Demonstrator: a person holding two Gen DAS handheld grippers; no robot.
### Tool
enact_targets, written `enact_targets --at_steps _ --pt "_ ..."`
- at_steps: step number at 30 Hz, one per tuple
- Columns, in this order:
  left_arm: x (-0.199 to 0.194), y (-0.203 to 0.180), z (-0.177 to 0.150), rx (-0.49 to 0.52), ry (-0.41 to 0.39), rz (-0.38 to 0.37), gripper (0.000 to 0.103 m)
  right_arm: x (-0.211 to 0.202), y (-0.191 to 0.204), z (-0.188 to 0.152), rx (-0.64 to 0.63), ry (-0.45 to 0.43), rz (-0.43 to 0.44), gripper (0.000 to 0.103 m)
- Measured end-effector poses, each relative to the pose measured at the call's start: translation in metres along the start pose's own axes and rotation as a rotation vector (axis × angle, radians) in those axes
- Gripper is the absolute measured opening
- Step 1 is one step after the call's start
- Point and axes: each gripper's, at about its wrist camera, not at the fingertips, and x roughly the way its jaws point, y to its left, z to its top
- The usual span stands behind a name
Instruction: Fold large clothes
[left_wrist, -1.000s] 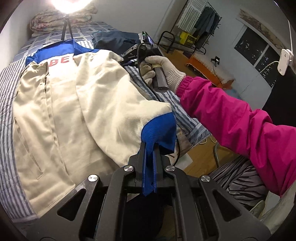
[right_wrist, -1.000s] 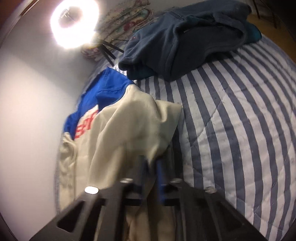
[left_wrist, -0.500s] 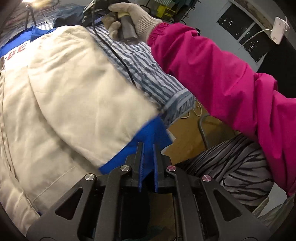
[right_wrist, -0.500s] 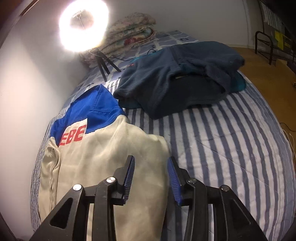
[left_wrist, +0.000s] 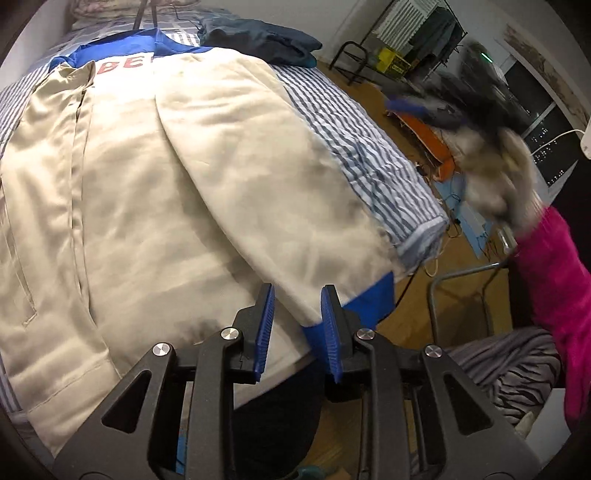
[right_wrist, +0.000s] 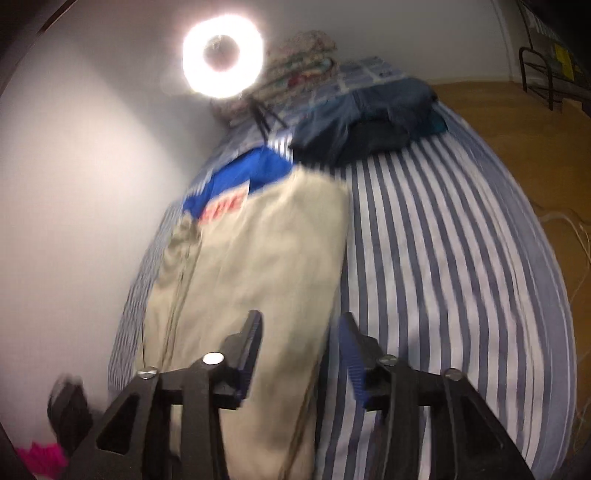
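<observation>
Striped bed (right_wrist: 443, 258) with a cream jacket (left_wrist: 147, 184) lying flat on it, near a dark pile of clothes (right_wrist: 369, 122) and a bright ring light (right_wrist: 222, 57).

One second ago the left gripper (left_wrist: 297, 328) was pinching the blue cuff (left_wrist: 369, 299). Now its jaws are apart and the cuff lies loose just by the right jaw, with the sleeve laid across the jacket. The right gripper (right_wrist: 301, 354) was shut on the cream cloth one second ago. Now its jaws are wide apart above the jacket and hold nothing. The gloved right hand (left_wrist: 495, 177) is a blur off to the side of the bed, away from the jacket.
</observation>
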Motion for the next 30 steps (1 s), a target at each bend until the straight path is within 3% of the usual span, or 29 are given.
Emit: enact_targets --at_steps 3,5,12,15,18,21,26,27,30 --pt "0.015 0.002 0.000 -0.001 0.003 -0.004 0.025 -0.007 0.000 -0.044 0.015 0.050 0.014 0.056" --pt "0.027 0.000 -0.004 0.007 0.008 0.011 0.025 -0.003 0.001 -0.069 0.016 0.086 -0.008 0.069" --pt "0.059 0.000 -0.022 0.053 0.050 0.072 0.025 0.033 -0.011 -0.113 0.121 0.187 0.000 0.070" --pt "0.050 -0.004 -0.019 0.054 0.047 0.067 0.025 0.050 -0.005 -0.123 0.085 0.233 -0.039 0.069" --pt "0.027 -0.011 -0.006 0.071 -0.045 0.087 0.025 0.055 -0.002 -0.129 0.070 0.232 -0.051 0.069" --pt "0.027 -0.006 0.006 0.056 -0.085 0.154 0.025 0.055 -0.003 -0.132 0.114 0.229 -0.037 0.041" --pt "0.075 0.002 0.000 0.080 0.023 0.200 0.025 0.060 0.015 -0.129 0.102 0.223 -0.092 0.008" --pt "0.075 0.000 -0.004 0.104 -0.014 0.211 0.025 0.060 0.021 -0.127 0.099 0.218 -0.100 0.008" --pt "0.067 0.000 0.000 0.086 0.020 0.179 0.025 0.054 0.042 -0.120 0.041 0.195 -0.184 0.006"
